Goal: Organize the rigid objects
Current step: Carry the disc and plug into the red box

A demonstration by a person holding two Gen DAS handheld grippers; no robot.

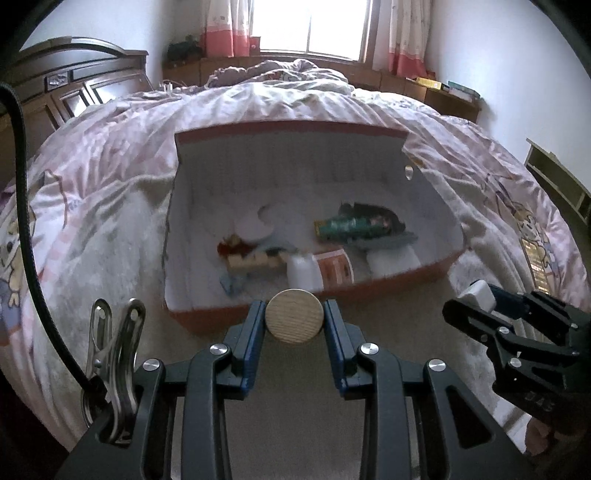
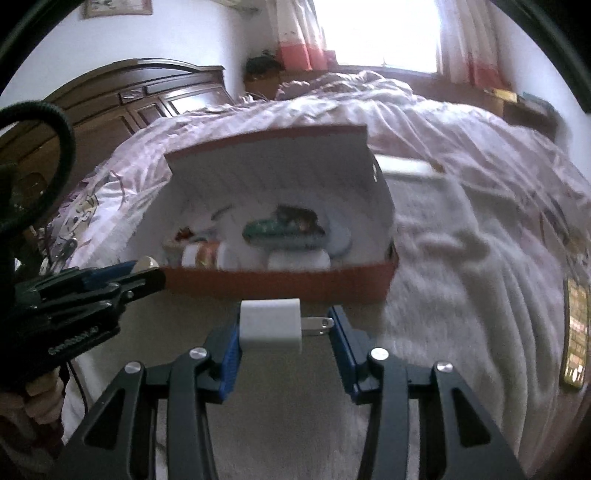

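My left gripper (image 1: 294, 318) is shut on a round wooden disc (image 1: 294, 316), held just in front of the open red box's (image 1: 207, 319) near wall. My right gripper (image 2: 284, 325) is shut on a white plug adapter (image 2: 270, 324), its metal prongs (image 2: 317, 325) against the right pad. It hangs before the red box (image 2: 280, 286) too. In the left wrist view the right gripper (image 1: 476, 301) shows at the right with the white adapter (image 1: 480, 293). The left gripper (image 2: 142, 271) shows at the left of the right wrist view. The box holds a green toy train (image 1: 354, 226), a white bottle (image 1: 303, 273), wooden blocks (image 1: 251, 261) and other pieces.
The box stands on a bed with a pink patterned quilt (image 1: 110, 158) and a white fluffy blanket (image 2: 461, 280). Its lid (image 1: 291, 155) stands up at the back. A dark wooden headboard (image 2: 122, 96) is at the left, a bright window (image 1: 310, 26) beyond. A metal clip (image 1: 114, 332) hangs on my left gripper.
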